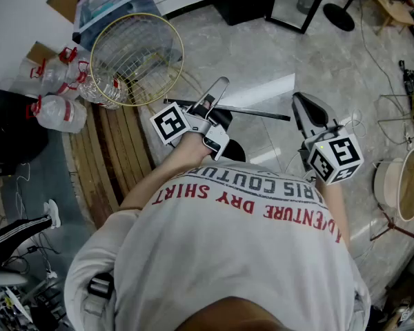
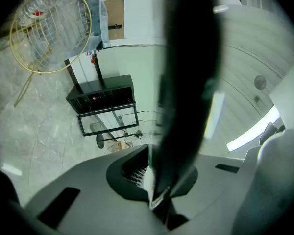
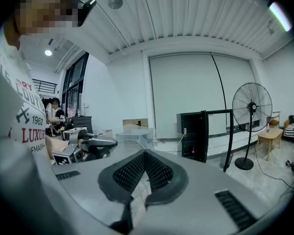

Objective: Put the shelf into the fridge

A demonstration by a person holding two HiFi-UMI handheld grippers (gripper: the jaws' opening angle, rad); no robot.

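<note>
A person in a white printed shirt stands over a pale stone floor (image 1: 331, 54) with a gripper in each hand. The left gripper (image 1: 214, 95) is clamped on the shelf (image 1: 259, 113), a thin dark panel seen edge-on from the head view, running out level to the right of the jaws and held clear of the floor. In the left gripper view the same panel rises as a broad dark blur from between the closed jaws. The right gripper (image 1: 305, 105) is just right of the shelf's free end, apart from it, and its own view shows the ribbed pads pressed together with nothing between them. The fridge (image 3: 192, 133), a low black cabinet with its glass door swung open, stands across the room beside a pedestal fan (image 3: 251, 106). On the person's left, a gold-rimmed wire basket (image 1: 134, 57) sits near clear water bottles (image 1: 58, 112) with red caps and a run of wooden planks (image 1: 114, 150)
</note>
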